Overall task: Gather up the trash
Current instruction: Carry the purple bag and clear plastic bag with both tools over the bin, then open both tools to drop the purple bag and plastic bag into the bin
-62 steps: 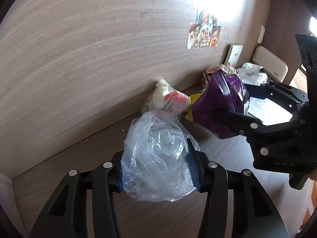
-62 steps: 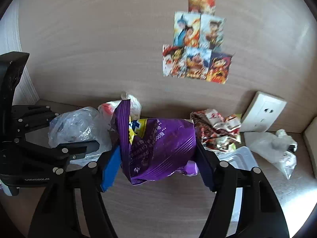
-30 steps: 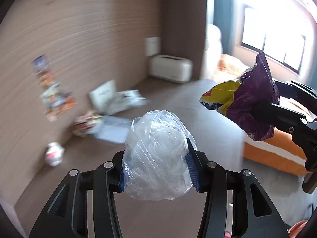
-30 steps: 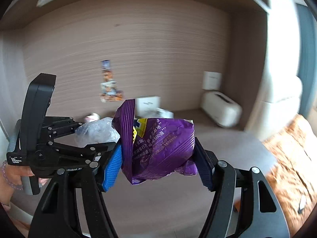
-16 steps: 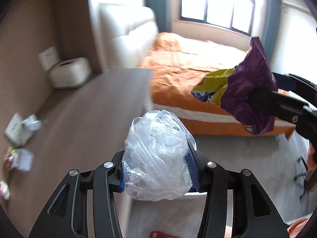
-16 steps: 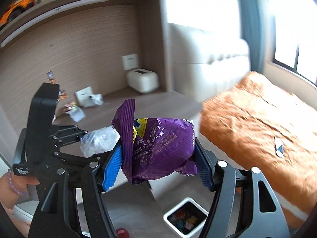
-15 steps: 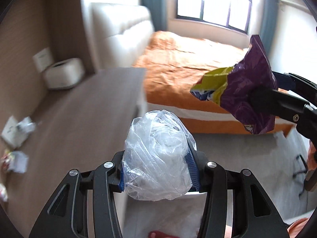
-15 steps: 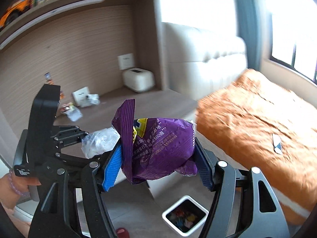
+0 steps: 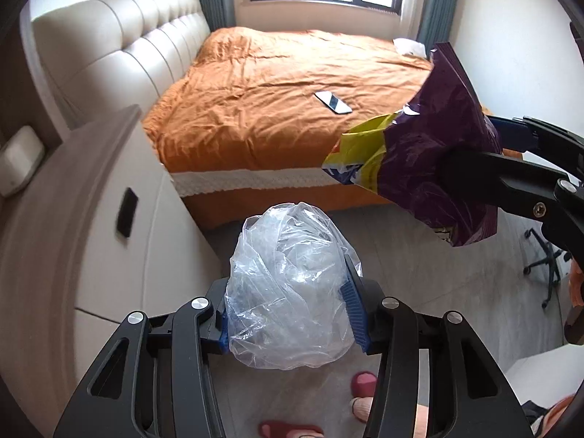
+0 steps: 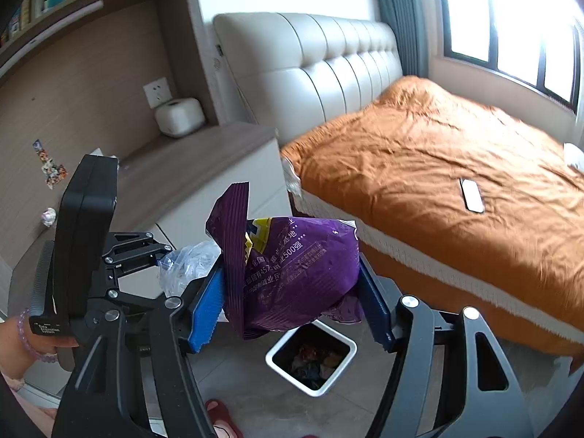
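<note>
Risk: both loads are light, crumpled film; released off-centre or too high, either could drift past the bin [image 10: 311, 358] onto the floor. The left load's line to the bin cannot be judged, since the bin does not show in the left view.

Left gripper [image 9: 290, 308]: fingers partly closed, clamped on a clear bag [image 9: 290, 288], bulging above and below the blue pads, held in the air over the floor beside the table [image 9: 73, 197].

Right gripper [image 10: 292, 301]: fingers wider apart, clamped on a purple bag [image 10: 292, 266], carried above and slightly short of the open bin, already holding waste.
</note>
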Motion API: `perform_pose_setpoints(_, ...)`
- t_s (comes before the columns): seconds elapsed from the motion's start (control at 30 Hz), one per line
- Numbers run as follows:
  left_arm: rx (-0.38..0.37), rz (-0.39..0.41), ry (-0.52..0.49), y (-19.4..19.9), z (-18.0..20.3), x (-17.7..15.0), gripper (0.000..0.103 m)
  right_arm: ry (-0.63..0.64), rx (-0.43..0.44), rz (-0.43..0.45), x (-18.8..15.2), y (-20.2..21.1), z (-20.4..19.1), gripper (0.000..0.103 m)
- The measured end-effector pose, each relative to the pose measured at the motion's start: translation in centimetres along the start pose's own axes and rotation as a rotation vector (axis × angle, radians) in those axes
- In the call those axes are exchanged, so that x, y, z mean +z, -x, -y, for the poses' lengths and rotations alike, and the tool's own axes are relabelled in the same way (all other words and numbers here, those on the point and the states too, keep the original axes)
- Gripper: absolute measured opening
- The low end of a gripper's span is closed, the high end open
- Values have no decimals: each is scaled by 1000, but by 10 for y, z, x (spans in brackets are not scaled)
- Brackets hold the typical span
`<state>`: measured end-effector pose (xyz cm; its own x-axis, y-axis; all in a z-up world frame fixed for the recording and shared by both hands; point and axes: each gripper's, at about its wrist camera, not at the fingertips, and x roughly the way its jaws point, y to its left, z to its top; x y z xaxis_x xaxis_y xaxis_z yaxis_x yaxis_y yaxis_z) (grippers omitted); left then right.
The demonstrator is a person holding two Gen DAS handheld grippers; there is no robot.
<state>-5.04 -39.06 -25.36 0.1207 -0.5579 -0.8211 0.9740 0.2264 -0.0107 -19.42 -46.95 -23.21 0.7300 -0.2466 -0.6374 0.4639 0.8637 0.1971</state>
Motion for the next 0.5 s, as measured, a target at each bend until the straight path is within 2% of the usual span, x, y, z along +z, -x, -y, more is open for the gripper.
perform_pose_setpoints(0.07,-9,-5,-14,-16,7,-4,48,-29,11,-28,-12,-18,13,67)
perform_pose_setpoints(0.23,-64,-72,-42,-93,7,-33,48,-89,36,-115,-49,-81,40,67)
perform_pose_setpoints(0.5,-135,-215,-142,-241,3,-124,48,-71,136,-287,-139,-215,77,68)
